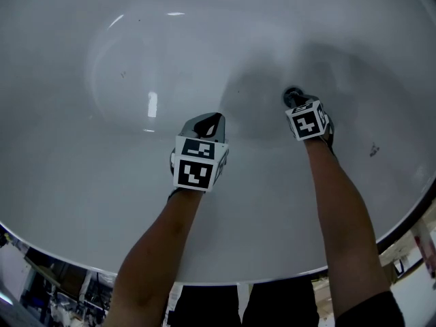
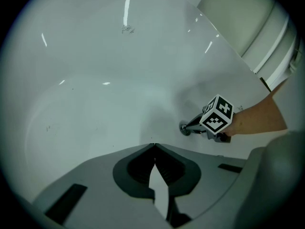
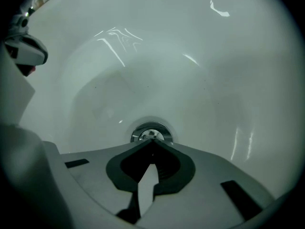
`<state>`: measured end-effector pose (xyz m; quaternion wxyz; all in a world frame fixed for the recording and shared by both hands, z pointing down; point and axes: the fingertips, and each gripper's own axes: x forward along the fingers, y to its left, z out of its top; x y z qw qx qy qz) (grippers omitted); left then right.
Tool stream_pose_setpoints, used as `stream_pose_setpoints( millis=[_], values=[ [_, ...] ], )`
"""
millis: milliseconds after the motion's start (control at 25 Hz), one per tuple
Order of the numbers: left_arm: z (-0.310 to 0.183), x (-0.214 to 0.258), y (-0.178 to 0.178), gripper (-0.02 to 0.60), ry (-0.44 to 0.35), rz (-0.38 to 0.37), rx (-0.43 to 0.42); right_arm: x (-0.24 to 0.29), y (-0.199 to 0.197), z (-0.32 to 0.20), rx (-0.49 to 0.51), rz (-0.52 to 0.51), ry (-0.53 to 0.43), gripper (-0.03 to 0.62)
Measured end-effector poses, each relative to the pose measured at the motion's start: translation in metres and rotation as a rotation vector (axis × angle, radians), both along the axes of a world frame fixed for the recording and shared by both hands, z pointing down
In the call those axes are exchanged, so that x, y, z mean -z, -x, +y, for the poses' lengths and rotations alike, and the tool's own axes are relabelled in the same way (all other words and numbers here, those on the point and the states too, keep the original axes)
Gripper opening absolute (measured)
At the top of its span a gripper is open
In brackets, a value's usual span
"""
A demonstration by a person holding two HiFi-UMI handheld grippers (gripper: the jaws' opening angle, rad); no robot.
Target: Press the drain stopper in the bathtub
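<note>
1. Nearest the head camera, the bathtub's curved rim (image 1: pixel 102 268) runs across the bottom of the view. The person's two forearms reach over it, the left forearm (image 1: pixel 160 247) and the right forearm (image 1: pixel 340 210).
2. The left claw (image 1: pixel 210 122) hangs over the white tub floor, its marker cube (image 1: pixel 198 165) facing up. In its own view the two jaws are pressed together at the tips with nothing between them, and only bare enamel lies ahead of them.
3. A little farther in and to the right, the right claw (image 1: pixel 294 102) points down at the tub floor. Its jaws are likewise pressed together, tips meeting, and they grip nothing.
4. The drain stopper (image 3: pixel 151 131), a round chrome fitting set in the bathtub (image 1: pixel 102 53) floor, sits directly at the tips of the right claw. The tips overlap its near edge in the right gripper view. The pictures do not show whether they bear down on it.
5. The left claw is well apart from the stopper, off to its left.
6. Beyond the stopper the smooth white tub wall rises, with streaks of reflected light on it.
</note>
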<state>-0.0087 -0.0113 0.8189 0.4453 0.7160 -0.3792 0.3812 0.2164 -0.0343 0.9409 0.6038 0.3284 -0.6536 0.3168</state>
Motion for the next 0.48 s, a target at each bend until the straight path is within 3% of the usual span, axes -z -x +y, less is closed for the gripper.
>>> stream_pose_setpoints(
  millis=[160, 480],
  values=[
    [-0.006, 0.033, 0.002, 0.014, -0.026, 0.007, 0.013, 0.031, -0.002, -0.01, -0.098, -0.041, -0.023, 0.017],
    [-0.005, 0.133, 0.018, 0.014, -0.052, 0.001, 0.033, 0.169, 0.033, -0.017, -0.1, -0.174, -0.111, 0.015]
  ],
)
